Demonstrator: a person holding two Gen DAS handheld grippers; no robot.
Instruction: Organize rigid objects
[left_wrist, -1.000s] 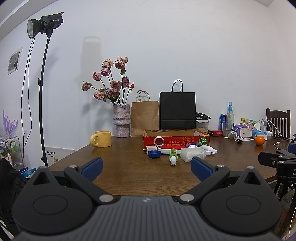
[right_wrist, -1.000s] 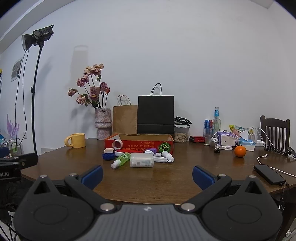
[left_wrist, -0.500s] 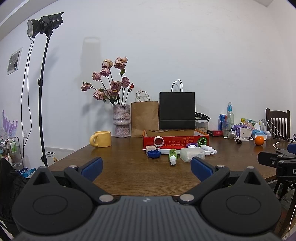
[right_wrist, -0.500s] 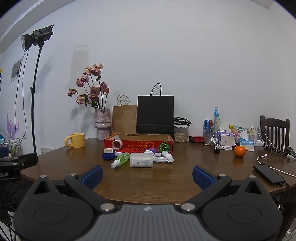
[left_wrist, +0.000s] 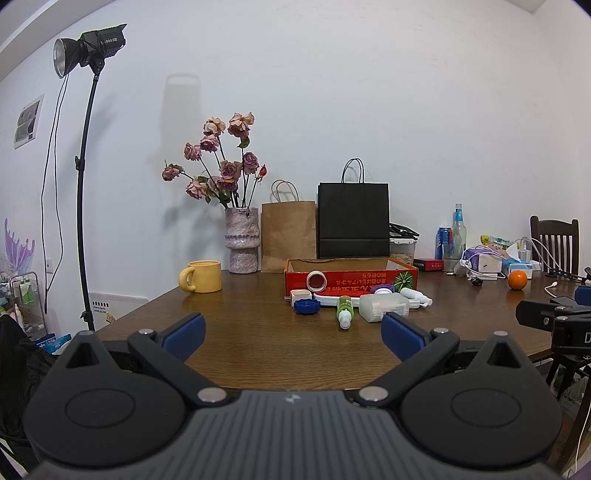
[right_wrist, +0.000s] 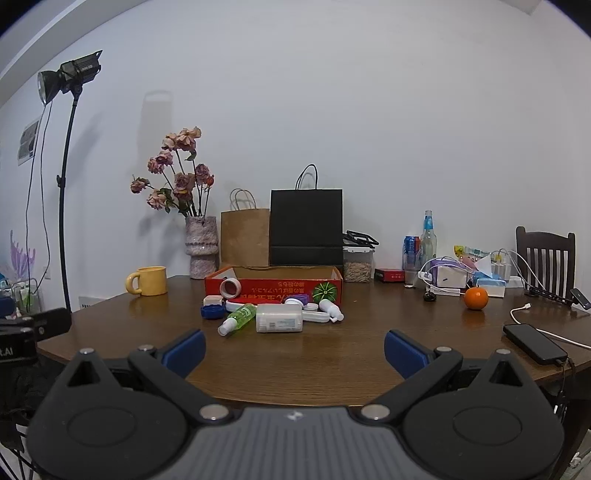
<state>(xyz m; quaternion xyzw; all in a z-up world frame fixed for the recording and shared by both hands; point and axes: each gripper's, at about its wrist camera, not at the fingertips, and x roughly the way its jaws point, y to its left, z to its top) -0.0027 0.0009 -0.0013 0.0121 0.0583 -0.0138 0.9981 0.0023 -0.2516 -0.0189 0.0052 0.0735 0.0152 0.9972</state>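
A red cardboard box (left_wrist: 351, 280) (right_wrist: 273, 286) sits mid-table. In front of it lies a cluster: a green spray bottle (left_wrist: 344, 309) (right_wrist: 238, 317), a clear plastic case (left_wrist: 384, 307) (right_wrist: 279, 318), a blue cap (left_wrist: 306, 306) (right_wrist: 212, 312), a small white bottle (left_wrist: 415, 294) (right_wrist: 330, 309), a red-and-white tape roll (left_wrist: 316, 281) (right_wrist: 229, 288) and a white tray (right_wrist: 314, 316). My left gripper (left_wrist: 291, 334) is open and empty near the table's front edge. My right gripper (right_wrist: 293, 349) is open and empty, also well short of the cluster.
A yellow mug (left_wrist: 201, 276), a vase of roses (left_wrist: 242, 240), a brown bag (left_wrist: 288, 230) and a black bag (left_wrist: 352, 221) stand at the back. An orange (right_wrist: 475, 298), a phone (right_wrist: 533, 343), cables and bottles (right_wrist: 427, 236) crowd the right. A chair (right_wrist: 545, 258) stands far right.
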